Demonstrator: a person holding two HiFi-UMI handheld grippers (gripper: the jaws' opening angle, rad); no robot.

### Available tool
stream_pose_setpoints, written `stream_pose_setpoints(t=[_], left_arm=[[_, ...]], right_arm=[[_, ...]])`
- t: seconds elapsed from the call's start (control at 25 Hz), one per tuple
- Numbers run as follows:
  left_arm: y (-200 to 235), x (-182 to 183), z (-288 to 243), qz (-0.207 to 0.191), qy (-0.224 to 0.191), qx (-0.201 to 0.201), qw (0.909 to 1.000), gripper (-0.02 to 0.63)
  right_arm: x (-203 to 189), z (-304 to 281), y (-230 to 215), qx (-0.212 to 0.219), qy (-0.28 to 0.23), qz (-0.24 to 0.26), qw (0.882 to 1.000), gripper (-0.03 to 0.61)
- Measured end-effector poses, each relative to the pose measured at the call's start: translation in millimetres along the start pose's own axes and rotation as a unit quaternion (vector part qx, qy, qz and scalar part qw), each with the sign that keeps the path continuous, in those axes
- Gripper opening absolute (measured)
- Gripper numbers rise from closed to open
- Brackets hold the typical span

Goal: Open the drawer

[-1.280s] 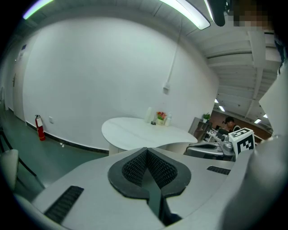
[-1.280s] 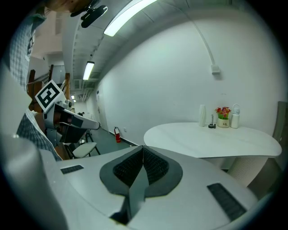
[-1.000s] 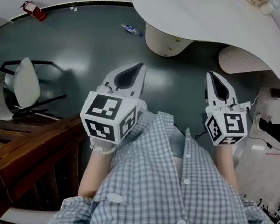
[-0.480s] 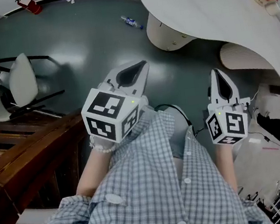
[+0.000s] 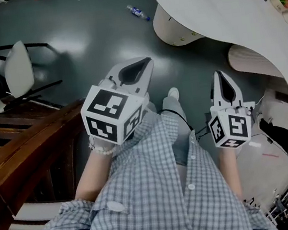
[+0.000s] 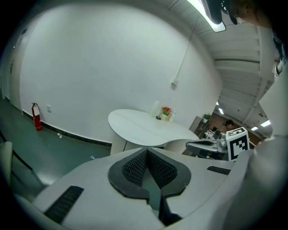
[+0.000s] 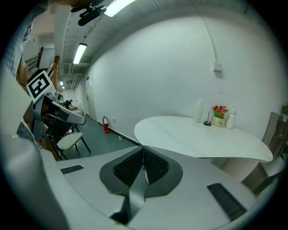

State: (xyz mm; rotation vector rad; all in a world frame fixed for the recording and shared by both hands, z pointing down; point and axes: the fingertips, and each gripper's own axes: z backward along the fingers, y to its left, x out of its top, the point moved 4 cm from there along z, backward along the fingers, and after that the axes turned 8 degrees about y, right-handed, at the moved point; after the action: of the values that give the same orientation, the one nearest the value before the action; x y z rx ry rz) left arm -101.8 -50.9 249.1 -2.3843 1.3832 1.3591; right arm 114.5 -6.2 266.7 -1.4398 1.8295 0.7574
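Left gripper: jaws met, holding nothing. Right gripper: likewise. White table stood ahead; chair lay left of the left gripper.

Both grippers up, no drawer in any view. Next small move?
Probably turn to find the drawer before anything else: no view shows one. The left gripper and right gripper are shut and empty, held above the floor, aimed toward the white table. The wooden furniture at left seems worth a look first, though no drawer front shows on it.
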Motion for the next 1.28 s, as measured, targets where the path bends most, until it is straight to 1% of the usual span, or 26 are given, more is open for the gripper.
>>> stream_pose_setpoints(t=[0.16, 0.4, 0.6, 0.8, 0.96, 1.08, 1.28], left_arm=[[-2.5, -3.5, -7.4, 0.009, 0.005, 0.011, 0.9999, -0.003], [8.9, -10.9, -19.4, 0.013, 0.013, 0.033, 0.9993, -0.003], [18.0, -26.6, -26.4, 0.027, 0.018, 0.05, 0.9982, -0.003], [10.7, -33.6, -43.1, 0.05, 0.016, 0.067, 0.9964, -0.003], [11.9, -42.1, -61.7, 0.038, 0.02, 0.075, 0.9963, -0.003], [13.6, -47.7, -71.7, 0.03, 0.023, 0.081, 0.996, -0.003], [8.5, -59.0, -85.2, 0.04, 0.018, 0.085, 0.9954, -0.002]], right_arm=[[-11.9, -5.4, -4.6, 0.016, 0.02, -0.001, 1.0, 0.009], [-34.4, -35.7, -8.3, 0.043, 0.056, -0.002, 0.998, 0.011], [-45.0, -55.8, -2.3, 0.059, 0.055, 0.037, 0.996, 0.009], [-55.8, -73.7, -16.4, 0.073, 0.059, 0.04, 0.995, 0.009], [-68.1, -97.7, -23.2, 0.08, 0.061, 0.045, 0.994, 0.011], [-73.3, -116.8, -28.1, 0.077, 0.053, 0.052, 0.994, 0.011], [-77.6, -148.2, -40.2, 0.068, 0.029, 0.051, 0.996, 0.011]])
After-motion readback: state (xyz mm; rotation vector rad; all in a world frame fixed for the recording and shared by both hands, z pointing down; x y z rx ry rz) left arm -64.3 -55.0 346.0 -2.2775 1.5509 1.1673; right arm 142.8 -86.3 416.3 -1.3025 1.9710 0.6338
